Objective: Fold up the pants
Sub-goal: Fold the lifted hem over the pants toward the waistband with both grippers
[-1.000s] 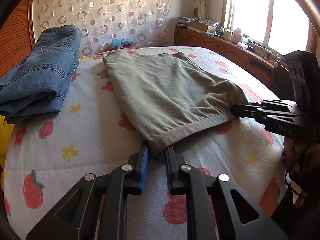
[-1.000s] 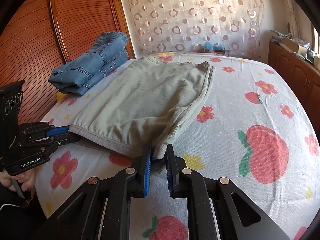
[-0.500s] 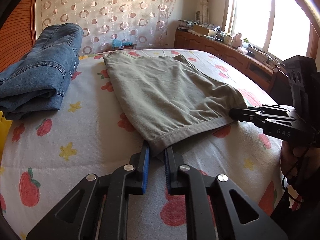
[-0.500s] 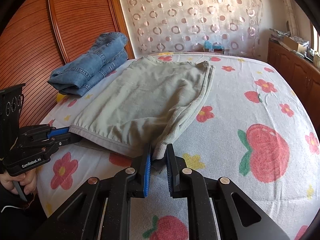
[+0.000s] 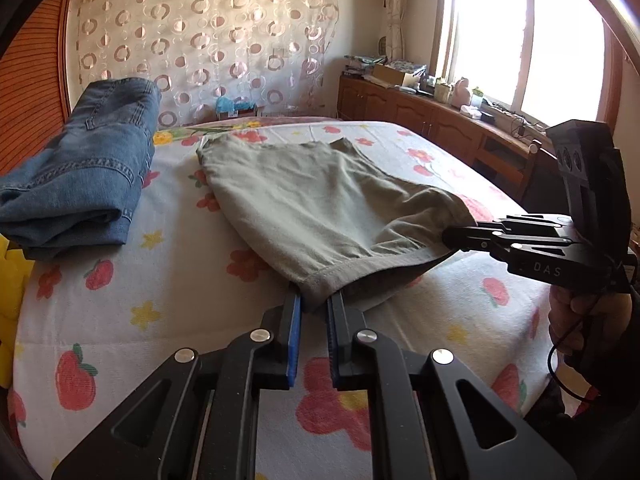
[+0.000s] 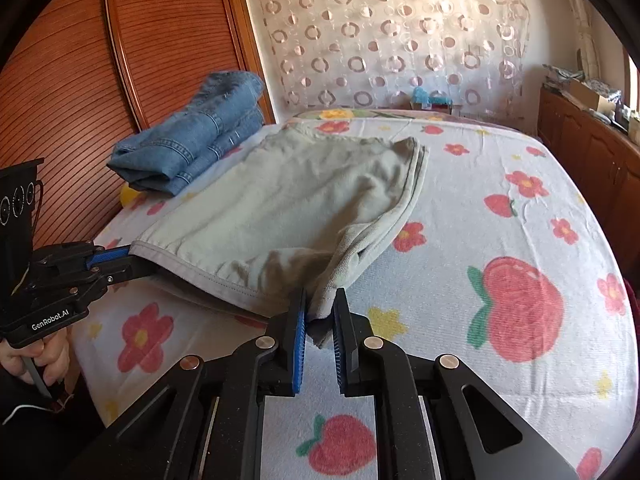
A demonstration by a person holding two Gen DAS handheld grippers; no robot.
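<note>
Both my grippers are clamped on the near hem of the grey-green cotton pants (image 5: 304, 200): left gripper (image 5: 314, 308) pinches one corner, right gripper (image 6: 320, 312) the other. Hem is lifted off the strawberry-print bedspread (image 6: 500, 240); the far end lies flat. Folded blue denim jeans (image 5: 80, 168) sit alongside, apart.

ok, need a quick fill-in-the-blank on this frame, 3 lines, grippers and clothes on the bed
1. Both hand-held grippers, left and right, are shut on the hem of the ____ pants.
2. The folded jeans lie on the bed, beside a ____ yellow thing.
3. The bedspread print shows flowers, stars and ____.

Missing: grey-green; partly hidden; strawberries
</note>
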